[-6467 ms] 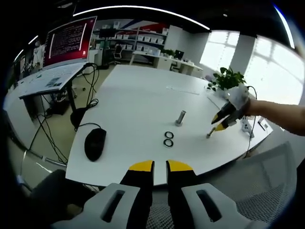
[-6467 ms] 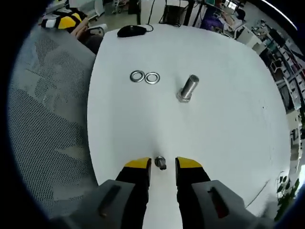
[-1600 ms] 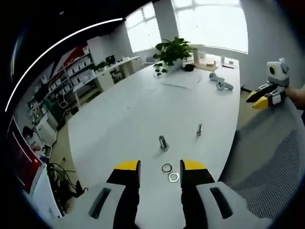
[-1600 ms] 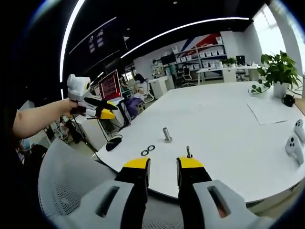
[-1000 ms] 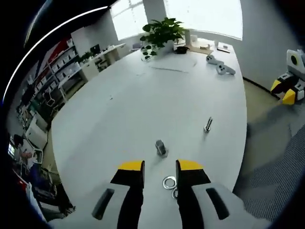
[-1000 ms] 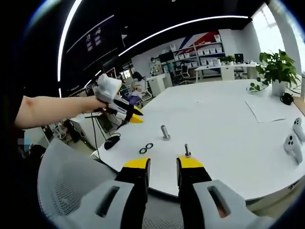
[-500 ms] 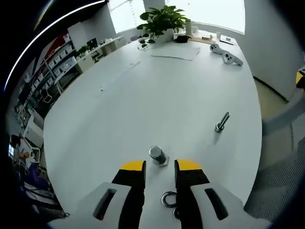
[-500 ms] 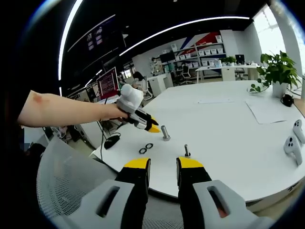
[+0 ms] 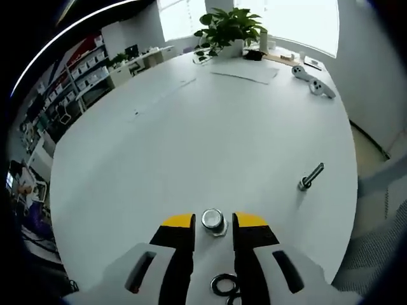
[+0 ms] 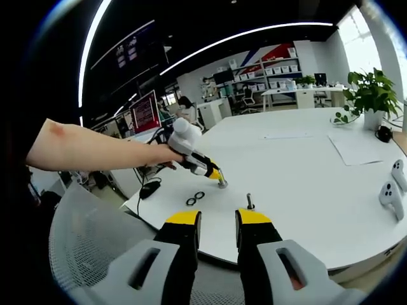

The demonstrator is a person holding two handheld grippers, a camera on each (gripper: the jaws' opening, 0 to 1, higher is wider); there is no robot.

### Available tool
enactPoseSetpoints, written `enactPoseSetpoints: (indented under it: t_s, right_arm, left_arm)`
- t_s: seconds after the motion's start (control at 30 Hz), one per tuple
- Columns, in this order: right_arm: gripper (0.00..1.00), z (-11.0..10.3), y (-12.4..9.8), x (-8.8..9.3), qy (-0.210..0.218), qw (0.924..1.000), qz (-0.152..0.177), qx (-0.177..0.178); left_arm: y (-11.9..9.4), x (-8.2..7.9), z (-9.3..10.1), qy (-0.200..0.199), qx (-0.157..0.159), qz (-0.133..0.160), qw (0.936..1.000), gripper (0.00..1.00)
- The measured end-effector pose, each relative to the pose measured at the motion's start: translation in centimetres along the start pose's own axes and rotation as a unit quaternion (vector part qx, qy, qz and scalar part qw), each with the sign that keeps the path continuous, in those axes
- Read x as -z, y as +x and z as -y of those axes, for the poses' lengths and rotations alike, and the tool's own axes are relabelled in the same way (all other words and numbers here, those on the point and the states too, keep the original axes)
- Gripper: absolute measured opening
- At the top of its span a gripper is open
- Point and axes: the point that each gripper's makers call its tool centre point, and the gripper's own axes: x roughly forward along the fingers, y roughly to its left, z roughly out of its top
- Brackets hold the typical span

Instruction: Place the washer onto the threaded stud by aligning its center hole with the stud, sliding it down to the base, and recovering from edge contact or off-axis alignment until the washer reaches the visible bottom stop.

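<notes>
The washers (image 9: 224,284) are lying flat on the white worktop (image 9: 210,127), two rings touching each other, and in the left gripper view they are showing at about 6 o'clock, low between the jaws of the left gripper (image 9: 212,221). In the right gripper view the same pair (image 10: 195,198) is lying at about 10 o'clock from the yellow tips of the right gripper (image 10: 218,217).

The stud (image 9: 213,222) is standing upright on its base just past the washers, and the left gripper's yellow tips are sitting on either side of it with a narrow gap, not visibly touching it. From the right gripper view the left gripper (image 10: 215,173) is reaching in from 9 o'clock, held by a person's hand (image 10: 159,154), its tips down at the stud (image 10: 222,183).

A bolt (image 9: 310,177) is lying tilted on the worktop at about 3 o'clock from the stud, well apart from it; in the right gripper view it (image 10: 250,202) is standing just above the right gripper's tips. The right gripper is holding nothing, its jaws parted by a narrow gap, hovering off the worktop's near edge above a mesh chair (image 10: 95,248).

A potted plant (image 9: 230,28) is sitting at the far end at 12 o'clock, with two white controllers (image 9: 313,81) near it at 1 o'clock.
</notes>
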Motion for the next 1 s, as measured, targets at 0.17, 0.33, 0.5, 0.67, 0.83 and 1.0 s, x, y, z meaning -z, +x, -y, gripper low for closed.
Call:
enactPoseSetpoints:
  t_s: [0.17,0.33,0.5,0.67,0.83,1.0]
  right_arm:
    - [0.24,0.1,0.0,0.0,0.0,1.0,0.0,0.002]
    - [0.24,0.1,0.0,0.1,0.0,1.0,-0.002,0.003]
    - [0.24,0.1,0.0,0.1,-0.001,1.0,-0.004,0.003]
    - [0.24,0.0,0.0,0.1,-0.002,1.0,-0.004,0.002]
    - [0.24,0.0,0.0,0.1,-0.003,1.0,-0.004,0.001]
    - [0.24,0.0,0.0,-0.1,-0.003,1.0,0.001,0.0]
  left_arm:
    - [0.5,0.2,-0.1,0.029,-0.015,-0.006,0.9994,0.12]
    - [0.3,0.2,0.1,0.016,-0.003,-0.003,0.9999,0.11]
    - [-0.1,0.6,0.7,0.017,-0.004,-0.012,0.9998,0.11]
    - [-0.9,1.5,2.3,-0.003,0.019,-0.03,0.9993,0.1]
    - [-1.5,2.2,3.6,-0.003,0.031,-0.041,0.9987,0.1]
    - [-2.2,3.3,5.3,0.02,0.038,-0.064,0.997,0.1]
